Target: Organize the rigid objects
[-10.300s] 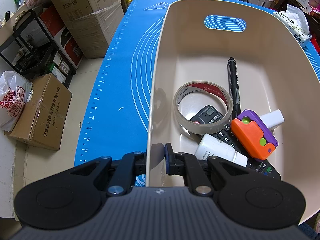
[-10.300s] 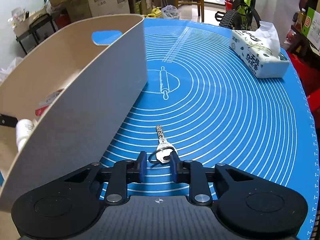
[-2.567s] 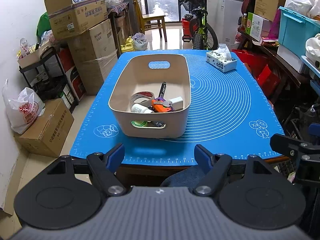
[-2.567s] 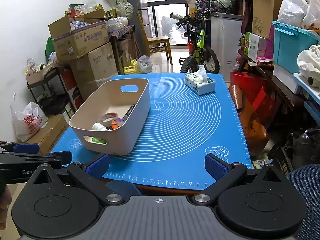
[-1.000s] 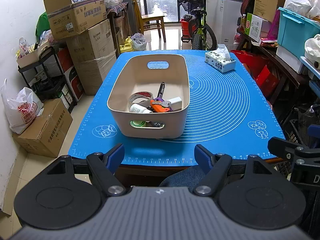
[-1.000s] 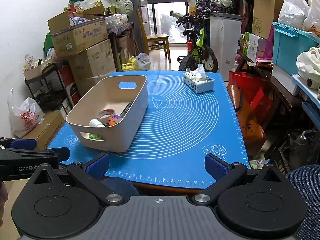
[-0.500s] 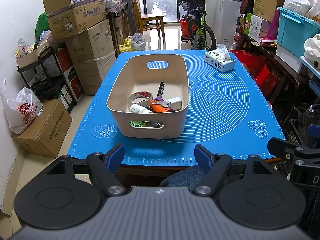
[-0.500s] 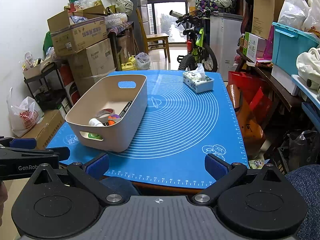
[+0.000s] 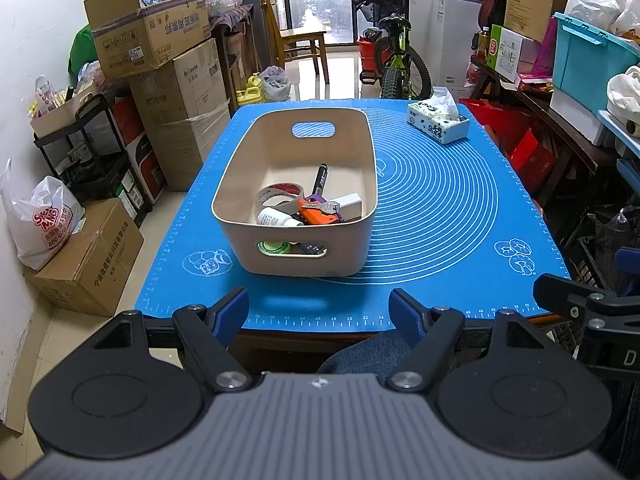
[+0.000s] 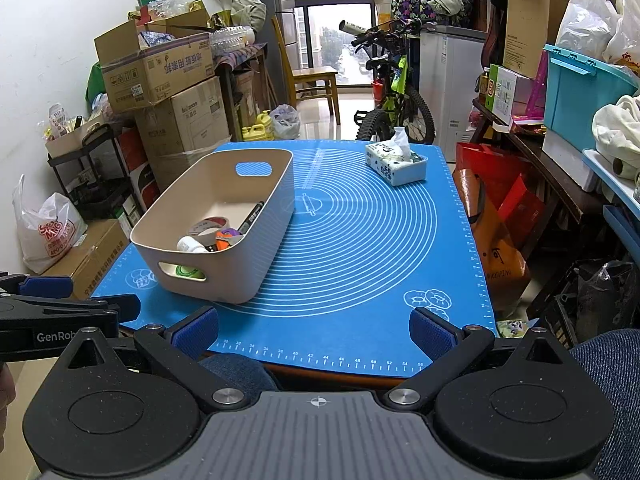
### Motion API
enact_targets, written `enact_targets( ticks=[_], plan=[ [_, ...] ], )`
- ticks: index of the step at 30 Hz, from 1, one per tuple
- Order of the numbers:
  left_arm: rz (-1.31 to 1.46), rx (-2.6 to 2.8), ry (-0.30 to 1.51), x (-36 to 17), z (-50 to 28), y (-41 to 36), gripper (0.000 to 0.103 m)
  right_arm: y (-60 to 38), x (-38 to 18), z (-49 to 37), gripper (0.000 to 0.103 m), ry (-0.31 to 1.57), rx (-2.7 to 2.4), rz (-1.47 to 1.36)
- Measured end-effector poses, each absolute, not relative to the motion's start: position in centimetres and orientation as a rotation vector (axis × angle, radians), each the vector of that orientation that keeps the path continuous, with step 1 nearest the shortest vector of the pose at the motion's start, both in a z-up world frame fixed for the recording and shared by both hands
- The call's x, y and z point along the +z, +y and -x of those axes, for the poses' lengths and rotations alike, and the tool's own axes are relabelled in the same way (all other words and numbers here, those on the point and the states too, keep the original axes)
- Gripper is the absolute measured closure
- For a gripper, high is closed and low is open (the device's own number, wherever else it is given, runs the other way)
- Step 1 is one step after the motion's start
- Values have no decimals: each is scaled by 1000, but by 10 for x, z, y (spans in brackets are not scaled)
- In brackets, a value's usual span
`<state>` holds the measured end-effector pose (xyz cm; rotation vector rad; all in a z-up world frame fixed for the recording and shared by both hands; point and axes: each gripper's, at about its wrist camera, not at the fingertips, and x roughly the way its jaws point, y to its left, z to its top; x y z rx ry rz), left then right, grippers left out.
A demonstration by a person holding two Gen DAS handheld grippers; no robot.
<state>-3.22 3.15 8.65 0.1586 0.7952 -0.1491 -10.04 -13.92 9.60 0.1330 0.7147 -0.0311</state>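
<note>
Both grippers hang short of the tabletop's (image 9: 440,304) near edge, holding nothing. Left gripper (image 9: 319,312): jaws spread wide, blue pads bare. Right gripper (image 10: 314,330): jaws likewise wide apart and empty.

Straight ahead of the left jaws, well apart from them, the beige bin (image 9: 304,258) sits on the blue mat (image 9: 440,208); from the right jaws it lies ahead and to the left (image 10: 256,264). Inside it are a tape roll (image 9: 279,196), a black marker (image 9: 321,178), a white bottle (image 9: 276,218), an orange-and-purple item (image 9: 318,214) with a key (image 9: 330,208) lying on it, and a white block (image 9: 350,203). A green-labelled thing (image 9: 273,248) shows through the bin's near handle slot.

Far ahead and to the right of both jaws, a tissue box (image 10: 396,164) rests near the mat's far corner.
</note>
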Motion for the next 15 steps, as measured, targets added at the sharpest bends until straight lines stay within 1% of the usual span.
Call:
enact_targets(
  ticks=[15],
  plan=[
    [-156,-149,796,84,32,30,26,-139,96,101,3,716,-32,-131]
  ],
)
